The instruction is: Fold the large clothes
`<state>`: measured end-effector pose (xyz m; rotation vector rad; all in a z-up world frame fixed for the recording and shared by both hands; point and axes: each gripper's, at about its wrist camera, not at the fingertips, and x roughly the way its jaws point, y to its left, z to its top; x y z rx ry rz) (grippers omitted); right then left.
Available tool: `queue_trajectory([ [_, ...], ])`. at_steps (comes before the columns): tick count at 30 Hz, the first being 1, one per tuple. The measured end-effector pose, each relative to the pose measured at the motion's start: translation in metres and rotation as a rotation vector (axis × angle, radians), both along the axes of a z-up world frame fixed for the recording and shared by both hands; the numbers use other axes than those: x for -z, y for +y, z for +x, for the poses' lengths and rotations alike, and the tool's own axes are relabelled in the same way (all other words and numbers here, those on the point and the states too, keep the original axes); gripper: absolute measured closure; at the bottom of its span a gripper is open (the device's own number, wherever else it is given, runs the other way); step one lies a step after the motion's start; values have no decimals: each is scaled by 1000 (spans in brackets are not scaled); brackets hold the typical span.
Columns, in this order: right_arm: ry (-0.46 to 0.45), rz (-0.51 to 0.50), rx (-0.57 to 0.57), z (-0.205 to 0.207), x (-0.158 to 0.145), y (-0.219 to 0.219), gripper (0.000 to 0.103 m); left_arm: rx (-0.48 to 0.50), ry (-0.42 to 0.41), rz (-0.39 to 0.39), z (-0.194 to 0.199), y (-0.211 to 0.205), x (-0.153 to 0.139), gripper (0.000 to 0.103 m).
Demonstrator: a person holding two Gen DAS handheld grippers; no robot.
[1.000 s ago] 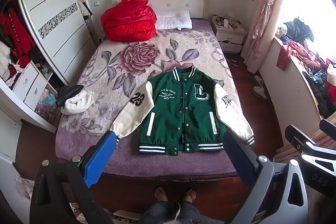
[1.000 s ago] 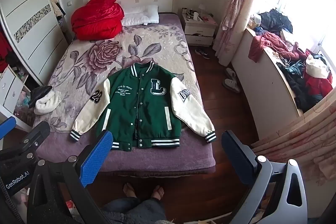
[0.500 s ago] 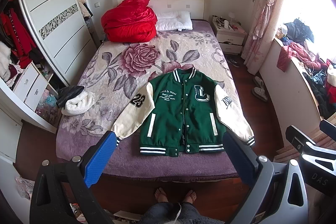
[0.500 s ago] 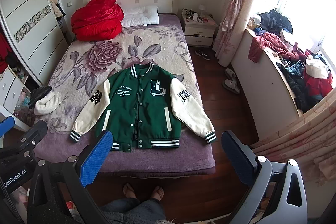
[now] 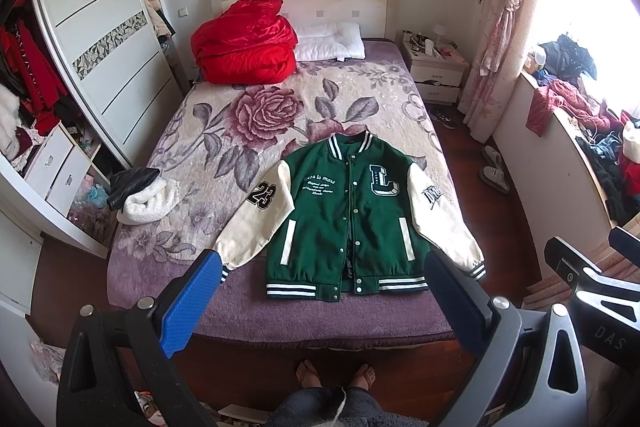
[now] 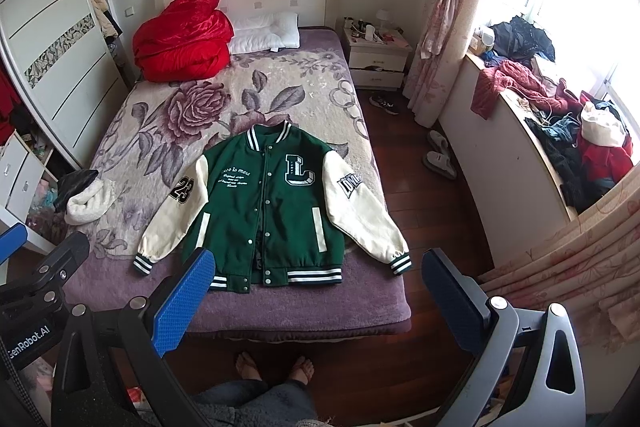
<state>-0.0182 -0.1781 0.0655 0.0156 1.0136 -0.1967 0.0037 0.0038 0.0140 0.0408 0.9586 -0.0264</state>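
We hold the left gripper (image 5: 322,283) high above the foot of the bed (image 5: 280,315), fingers spread wide, nothing between them. Our right gripper (image 6: 316,281) hangs the same way, wide apart and empty, well clear of the cloth. Below us the jacket (image 5: 348,215) lies flat, front up, snaps closed, collar toward the headboard, hem near the foot edge, both cream sleeves angled out. Red quilt (image 5: 244,43) and pillow (image 5: 332,41) sit at the head. A white bundle (image 5: 146,201) rests by the left edge. Our feet (image 6: 272,367) stand on the floor.
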Motion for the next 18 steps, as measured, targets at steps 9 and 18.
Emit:
queue_trajectory([
  [9, -3, 1, 0, -2, -1, -2, 0, -2, -2, -1, 6, 1, -2, 0],
  [18, -6, -2, -1, 5, -3, -1, 0, -2, -1, 0, 21, -4, -15, 0],
])
